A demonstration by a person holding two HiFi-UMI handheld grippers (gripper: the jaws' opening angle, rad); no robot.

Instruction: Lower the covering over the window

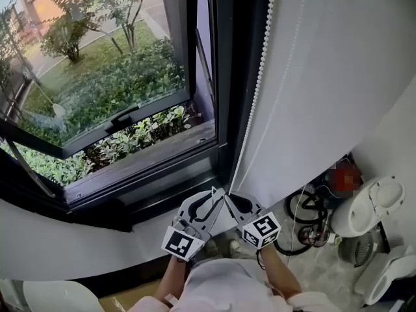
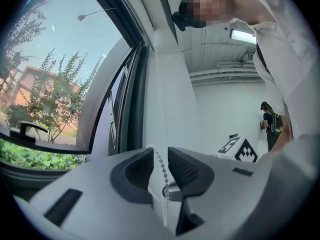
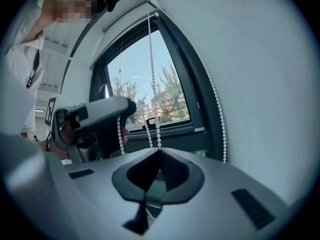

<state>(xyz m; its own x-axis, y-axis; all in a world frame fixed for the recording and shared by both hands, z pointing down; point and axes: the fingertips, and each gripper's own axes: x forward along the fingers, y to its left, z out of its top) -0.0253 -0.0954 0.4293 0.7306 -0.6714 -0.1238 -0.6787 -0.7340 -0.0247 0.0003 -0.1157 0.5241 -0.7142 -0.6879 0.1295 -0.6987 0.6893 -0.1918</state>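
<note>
A white roller blind (image 1: 325,77) hangs to the right of the dark window frame (image 1: 224,77). Its white bead chain (image 1: 257,90) runs down along the blind's edge to both grippers, which stand close together below the sill. My right gripper (image 3: 159,151) is shut on one strand of the bead chain (image 3: 151,74), which rises taut from its tips. My left gripper (image 2: 161,160) is open; the bead chain (image 2: 161,166) hangs loose in the gap between its pads. In the head view the left gripper (image 1: 218,195) sits just left of the right gripper (image 1: 233,200).
The window sash (image 1: 97,129) is tilted open outward over green shrubs. A white kettle (image 1: 367,207) and black cables (image 1: 309,216) lie on the floor at the right. A white wall (image 1: 39,246) curves below the window.
</note>
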